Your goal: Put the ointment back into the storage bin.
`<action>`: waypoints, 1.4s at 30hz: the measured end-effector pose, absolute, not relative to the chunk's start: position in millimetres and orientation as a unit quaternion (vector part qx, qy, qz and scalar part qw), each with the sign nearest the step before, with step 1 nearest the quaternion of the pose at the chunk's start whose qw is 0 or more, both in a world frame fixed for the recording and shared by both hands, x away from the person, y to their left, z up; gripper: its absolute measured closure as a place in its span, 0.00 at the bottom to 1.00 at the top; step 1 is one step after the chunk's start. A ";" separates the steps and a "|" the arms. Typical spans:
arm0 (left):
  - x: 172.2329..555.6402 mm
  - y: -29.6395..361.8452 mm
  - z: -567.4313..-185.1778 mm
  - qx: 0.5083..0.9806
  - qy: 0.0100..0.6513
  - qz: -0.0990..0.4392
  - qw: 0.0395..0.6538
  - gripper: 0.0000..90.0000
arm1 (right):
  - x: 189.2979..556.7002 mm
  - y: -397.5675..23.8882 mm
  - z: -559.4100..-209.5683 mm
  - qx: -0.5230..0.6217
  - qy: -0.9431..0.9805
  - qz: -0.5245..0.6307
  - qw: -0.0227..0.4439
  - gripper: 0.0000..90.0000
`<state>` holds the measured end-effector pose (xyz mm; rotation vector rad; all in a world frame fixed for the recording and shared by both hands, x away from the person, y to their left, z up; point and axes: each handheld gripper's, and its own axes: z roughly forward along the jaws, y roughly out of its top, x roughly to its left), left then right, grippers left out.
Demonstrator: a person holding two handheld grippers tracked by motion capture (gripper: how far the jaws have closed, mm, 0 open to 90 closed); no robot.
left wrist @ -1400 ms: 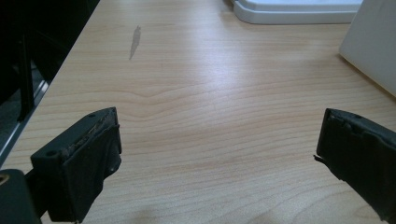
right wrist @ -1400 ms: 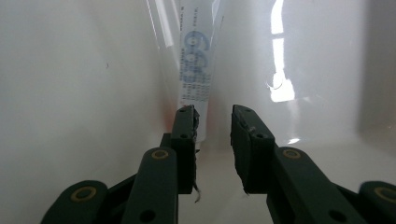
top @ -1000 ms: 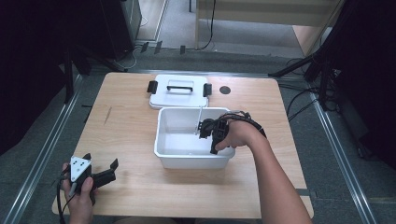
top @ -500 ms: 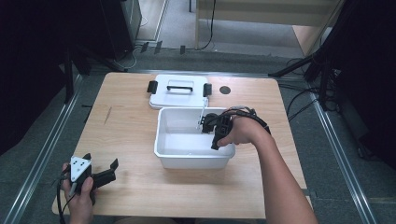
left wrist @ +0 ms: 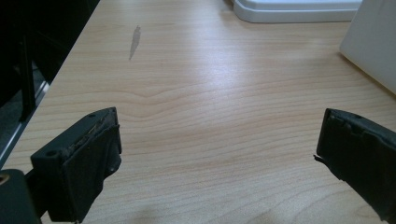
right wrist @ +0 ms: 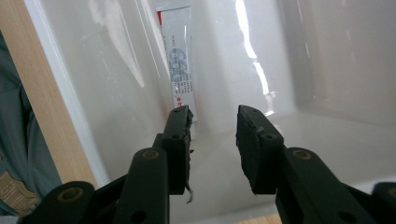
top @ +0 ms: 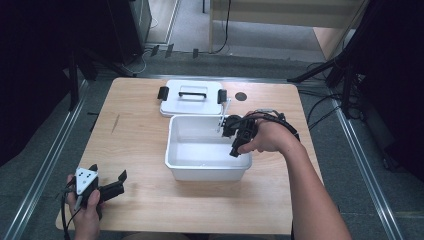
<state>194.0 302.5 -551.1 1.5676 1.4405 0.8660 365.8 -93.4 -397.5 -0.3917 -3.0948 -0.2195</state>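
A white plastic bin (top: pixel 176 159) stands mid-table. Inside it, a slim white packet with blue print (right wrist: pixel 180 65) leans upright against the wall; its top pokes above the far rim (top: pixel 224 111). My right gripper (top: pixel 227 129) hangs over the bin's right side, pointing in. Its jaws (right wrist: pixel 212 122) have just been opening and stand apart with nothing between the pads. The packet's lower end is just past the left fingertip (right wrist: pixel 180 122). At the near left of the table my left gripper (top: pixel 112 186) lies low, jaws wide open (left wrist: pixel 217 140) over bare wood.
The bin's white lid (top: pixel 192 97) with black clips lies flat behind the bin. A small dark round hole (top: pixel 241 96) sits in the tabletop to its right. The wooden table (top: pixel 135 130) has metal rails and dark stands around it.
My right hand has lifted a little over the bin and shifted slightly right. My left hand has stayed put.
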 end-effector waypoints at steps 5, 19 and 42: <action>194.1 302.4 -551.0 0.623 0.572 0.344 0.408 0.01 | 365.3 -100.9 -388.5 -0.141 -0.987 -0.081 0.001 0.66; 194.1 302.1 -550.9 0.625 0.571 0.345 0.405 0.01 | 362.8 -128.5 -371.3 -0.185 -0.977 -0.108 -0.012 0.48; 193.9 301.7 -550.9 0.626 0.571 0.346 0.404 0.01 | 356.7 -188.1 -391.5 -0.252 -0.958 -0.139 -0.014 0.42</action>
